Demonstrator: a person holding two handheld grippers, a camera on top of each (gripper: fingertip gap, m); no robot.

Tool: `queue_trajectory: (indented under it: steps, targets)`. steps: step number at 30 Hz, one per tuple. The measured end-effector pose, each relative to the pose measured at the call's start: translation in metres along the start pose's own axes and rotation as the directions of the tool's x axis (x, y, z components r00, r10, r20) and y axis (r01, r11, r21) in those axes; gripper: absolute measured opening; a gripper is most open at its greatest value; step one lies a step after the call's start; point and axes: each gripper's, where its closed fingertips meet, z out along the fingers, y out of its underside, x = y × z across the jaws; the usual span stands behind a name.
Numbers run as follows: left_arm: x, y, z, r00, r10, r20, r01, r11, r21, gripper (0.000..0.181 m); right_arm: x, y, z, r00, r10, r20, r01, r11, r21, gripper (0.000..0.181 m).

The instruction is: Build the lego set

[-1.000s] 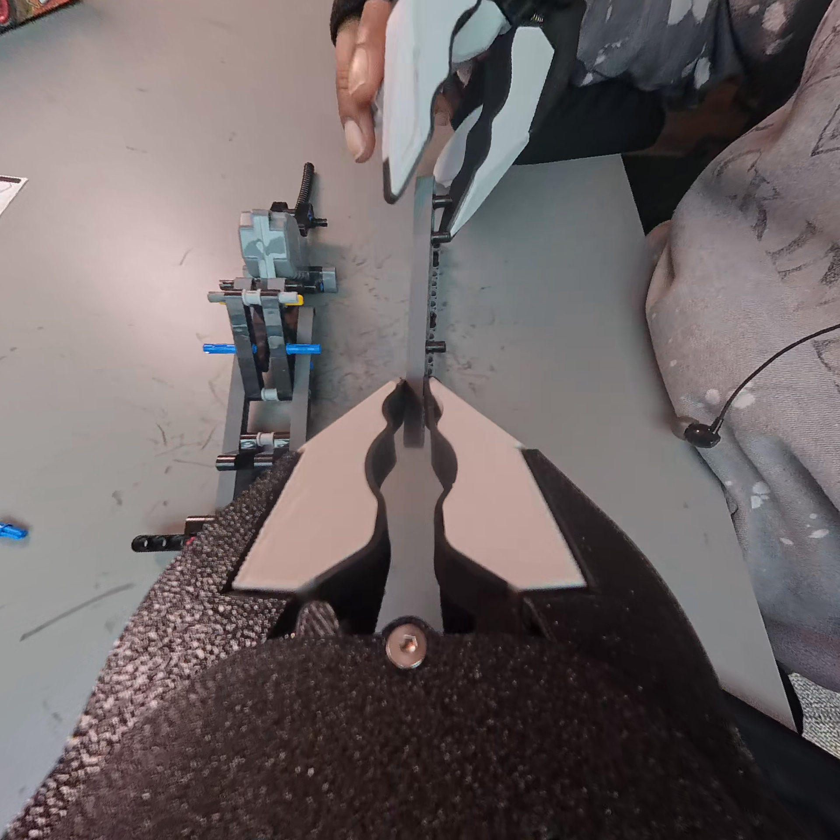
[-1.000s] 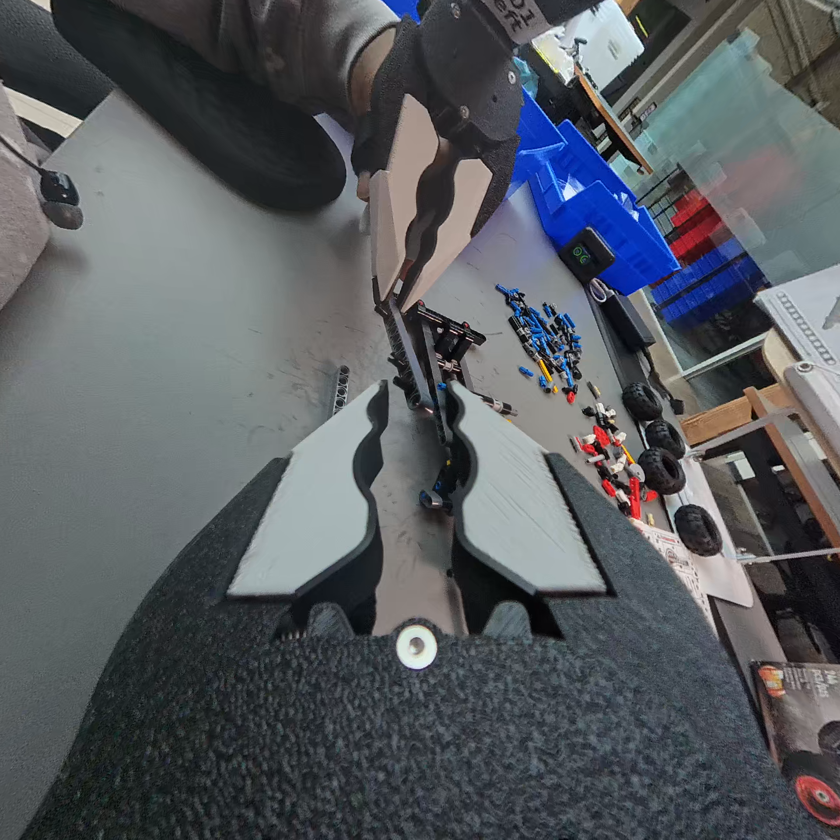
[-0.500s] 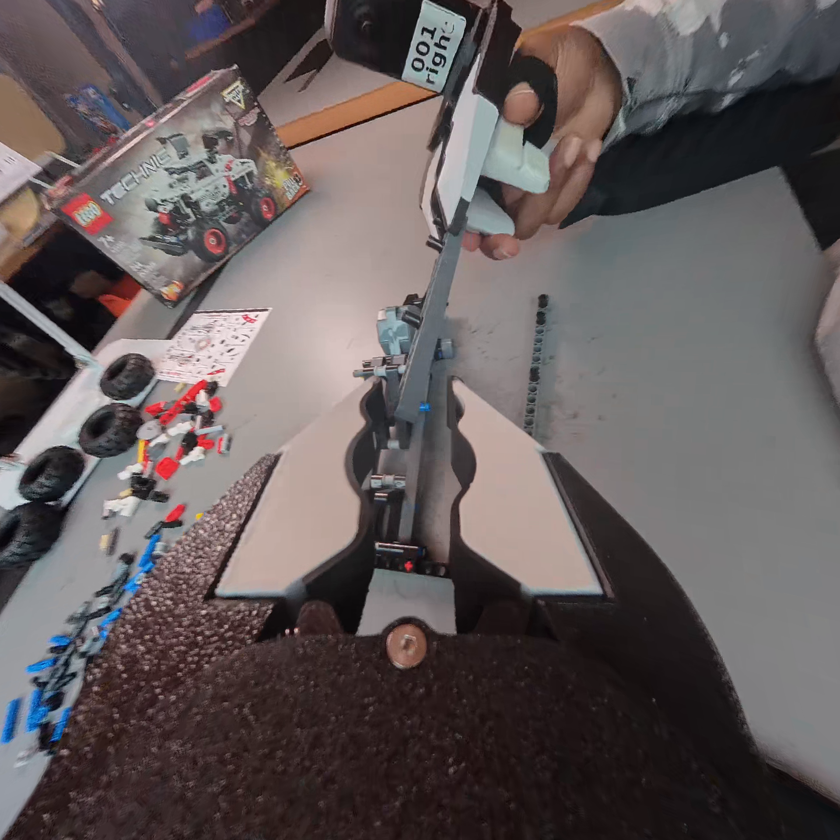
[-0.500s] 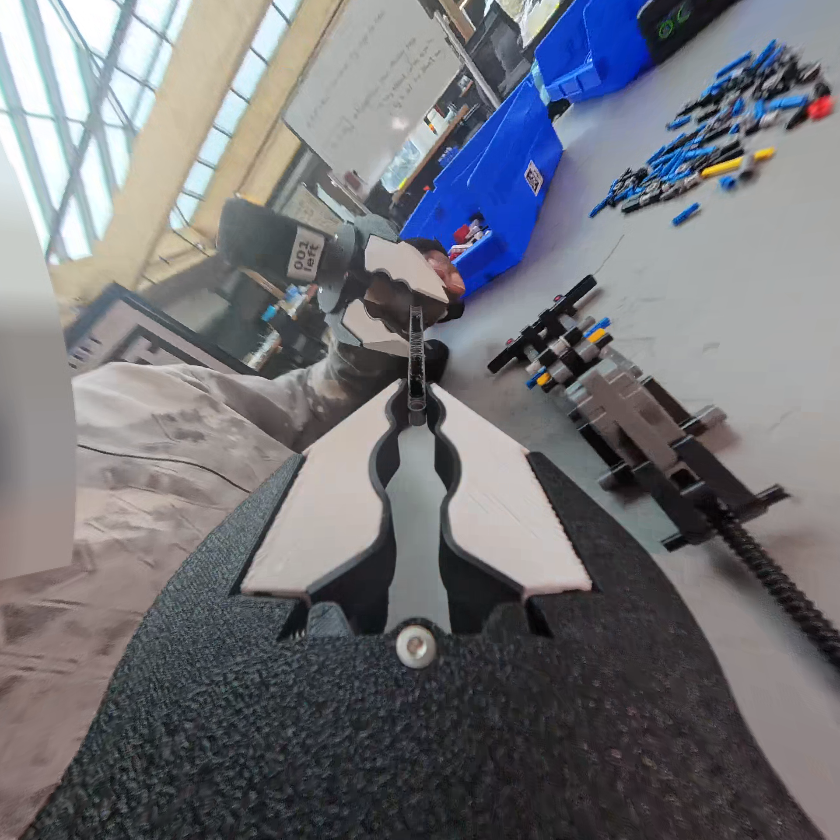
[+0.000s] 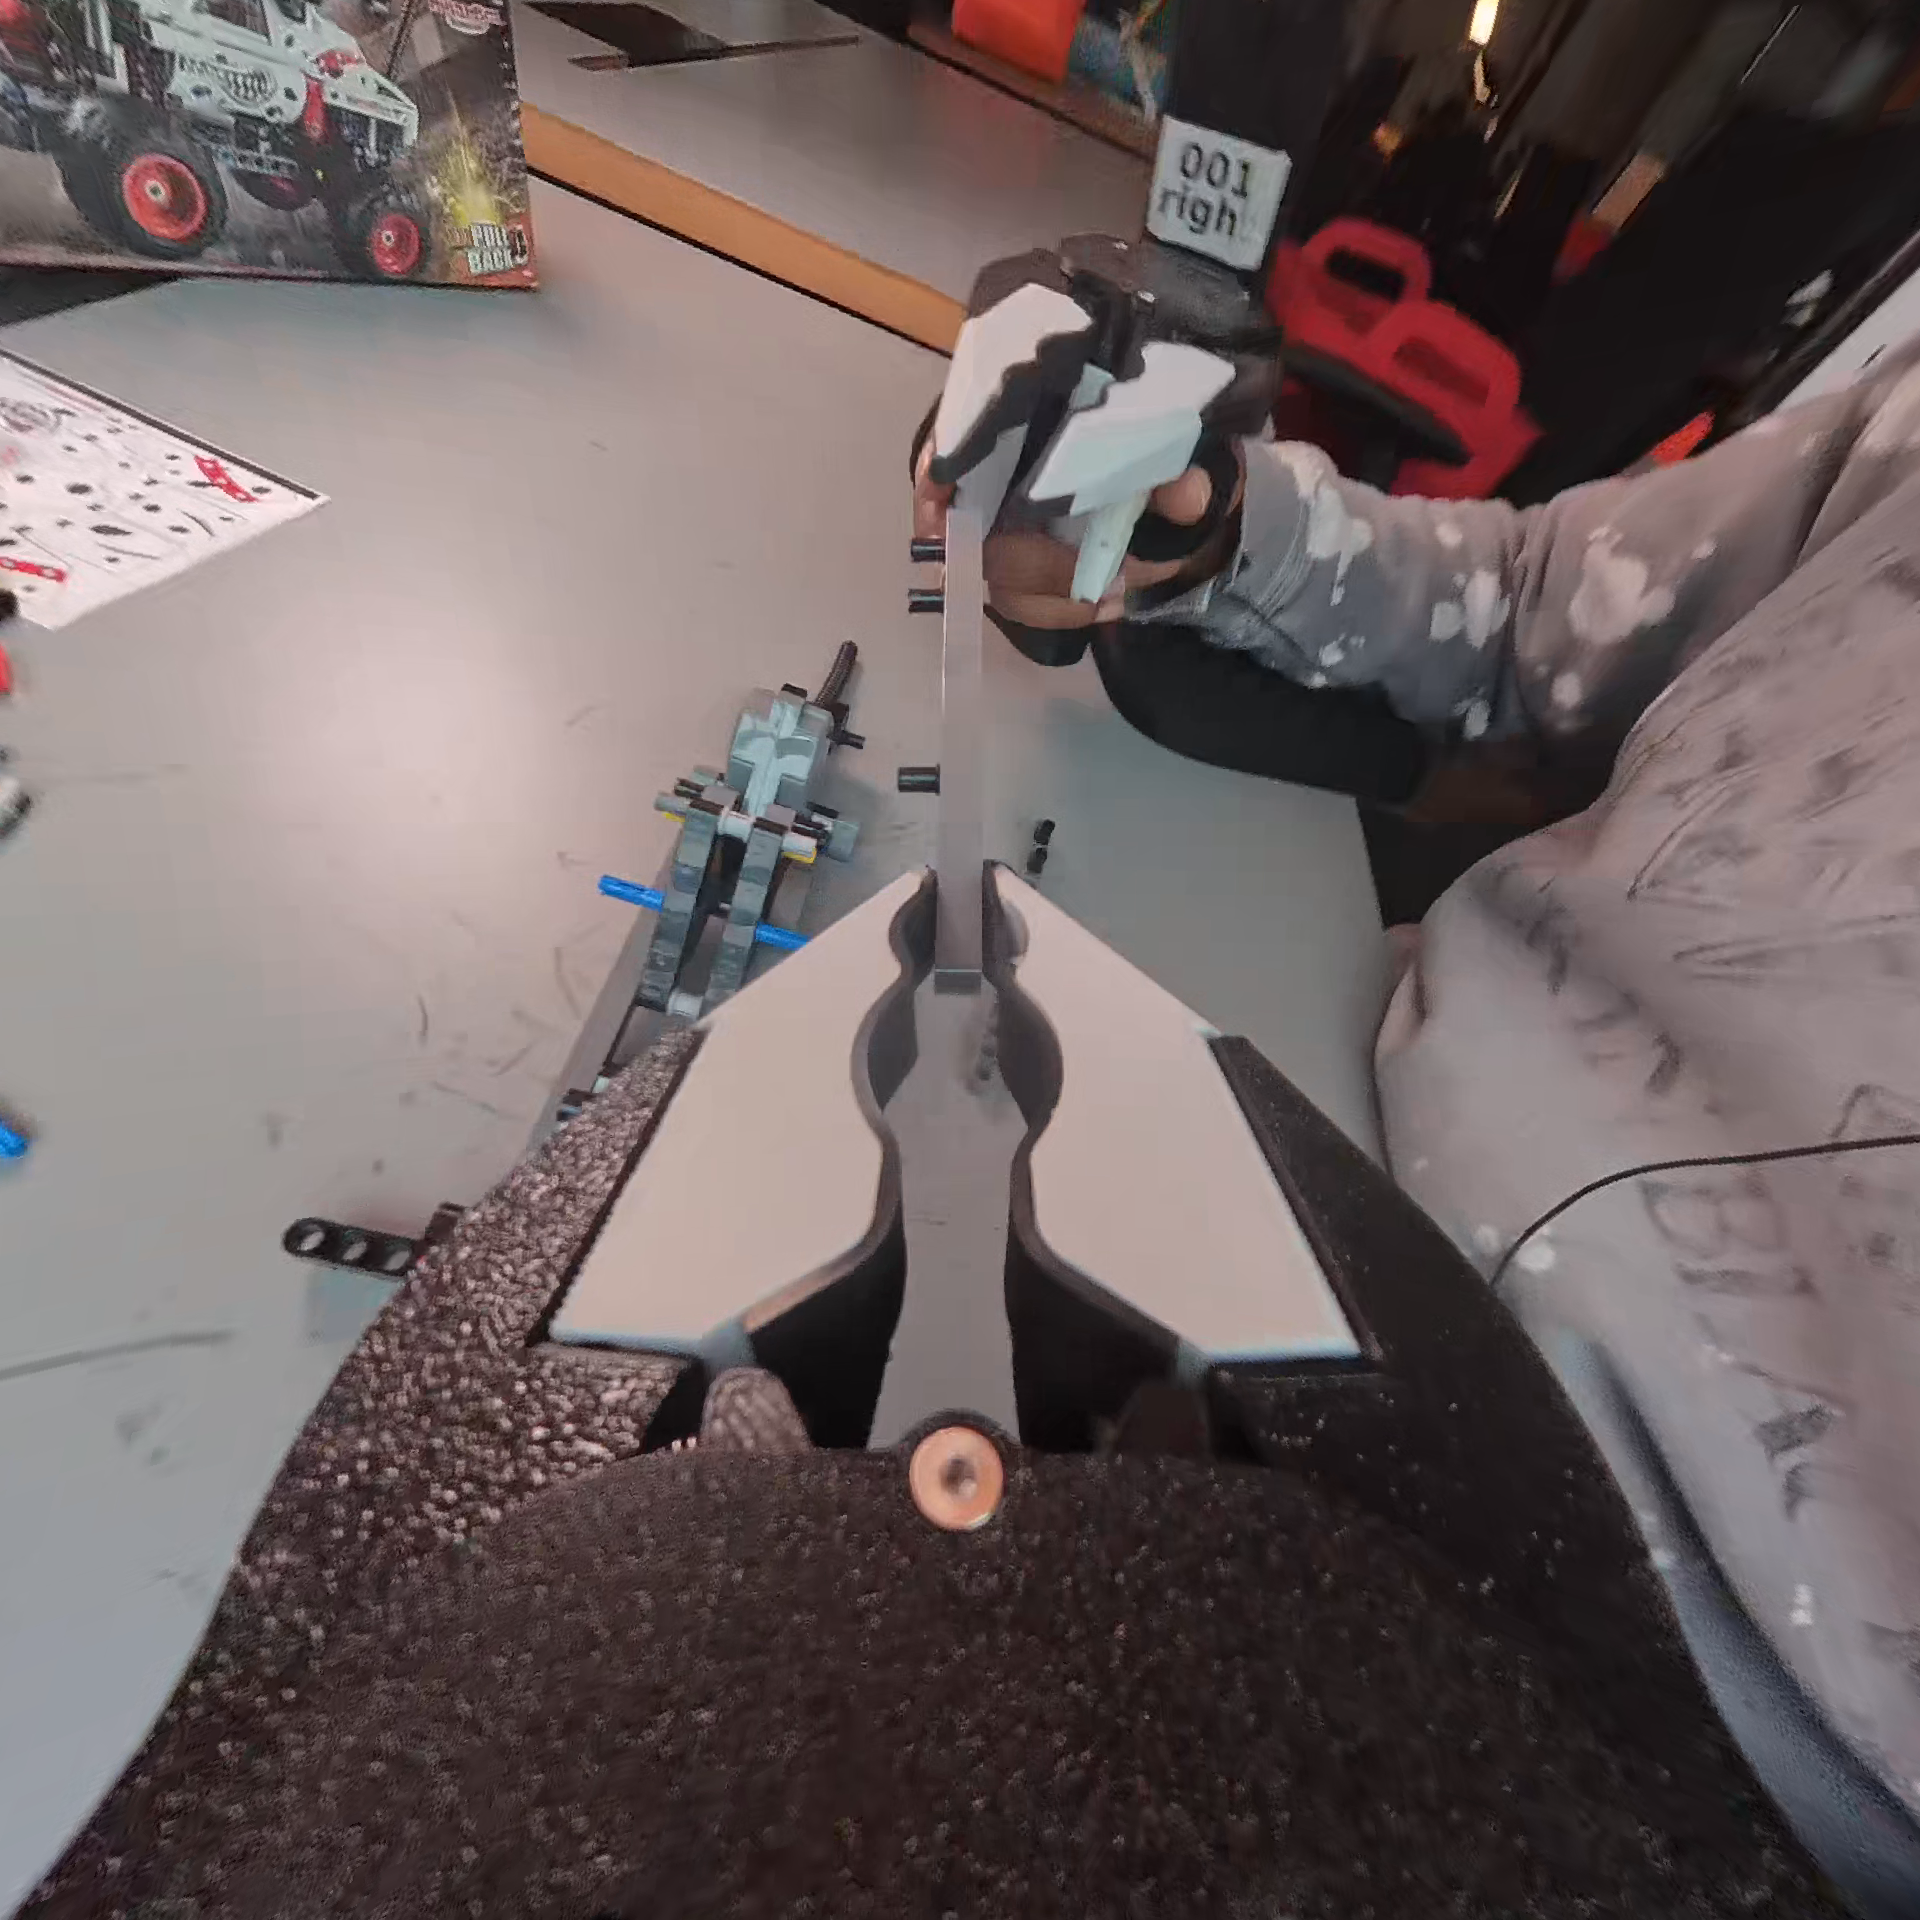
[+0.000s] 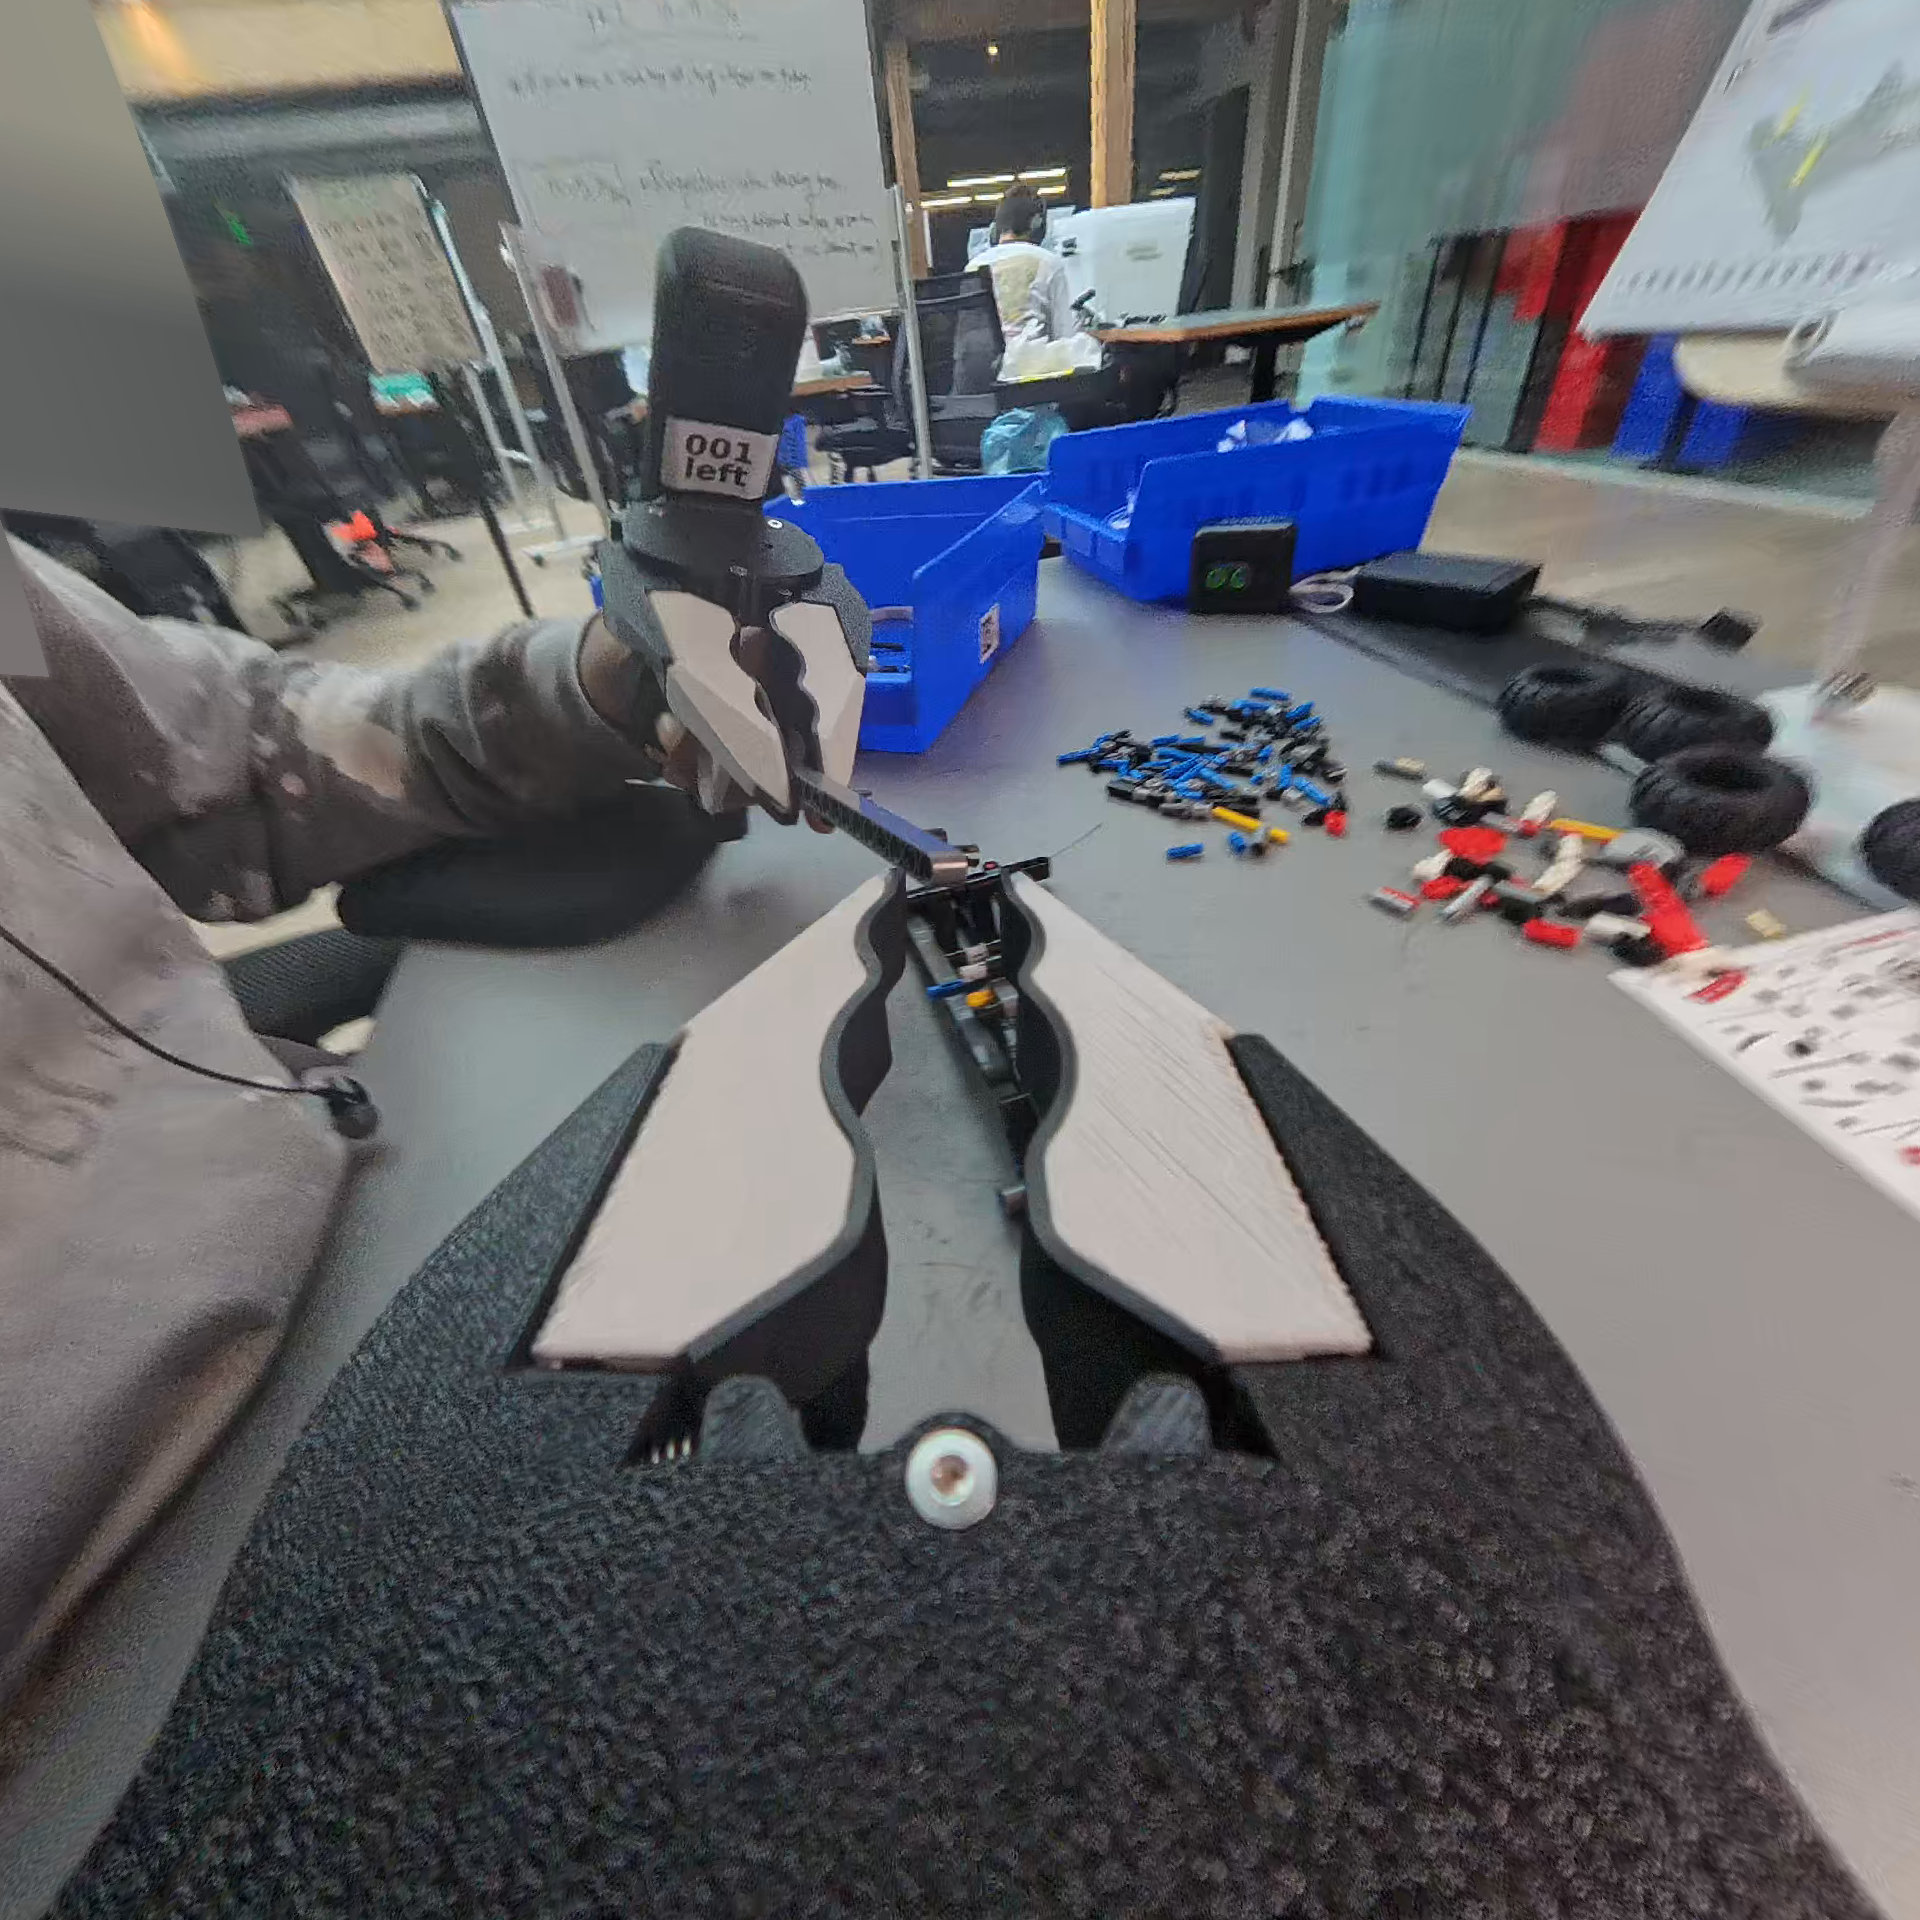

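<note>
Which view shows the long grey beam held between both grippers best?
Left wrist view: the grey beam runs full length from the left gripper to the right gripper. Right wrist view shows it foreshortened, only its studded side.

Two blue bins [image 6: 1247,499] stand beyond the fingertips, right of them, with a small black device [image 6: 1242,566] against the nearer wall. A whiteboard [image 6: 686,145] rises far ahead. A person's speckled grey sleeve [image 5: 1455,613] lies right of the fingers.
</note>
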Motion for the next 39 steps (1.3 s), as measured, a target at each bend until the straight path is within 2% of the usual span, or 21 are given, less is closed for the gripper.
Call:
queue_trajectory:
  steps: [3,6,13,21,39]
  targets:
    - [-0.002,-0.003,-0.001,0.988,-0.144,-0.06,0.146,0.989,0.033,0.009,-0.006,-0.003,-0.002,0.964,-0.252,-0.089,0.252,0.968,-0.009,0.005]
    - [-0.003,-0.001,0.0,0.972,-0.215,-0.092,0.219,0.975,0.035,0.009,-0.011,-0.006,0.004,0.941,-0.313,-0.127,0.314,0.949,-0.012,0.0]
    - [0.002,-0.005,0.0,0.951,-0.271,-0.146,0.281,0.958,0.05,0.009,0.0,-0.002,0.009,0.947,-0.267,-0.18,0.265,0.964,-0.04,0.0]
    - [-0.003,-0.002,0.002,0.944,-0.299,-0.138,0.308,0.95,0.046,0.009,-0.007,-0.008,0.008,0.947,-0.273,-0.167,0.275,0.961,-0.016,0.0]
    - [0.001,0.0,0.006,0.945,-0.294,-0.142,0.302,0.953,0.037,0.009,-0.008,0.004,0.016,0.946,-0.28,-0.165,0.272,0.96,-0.069,0.0]
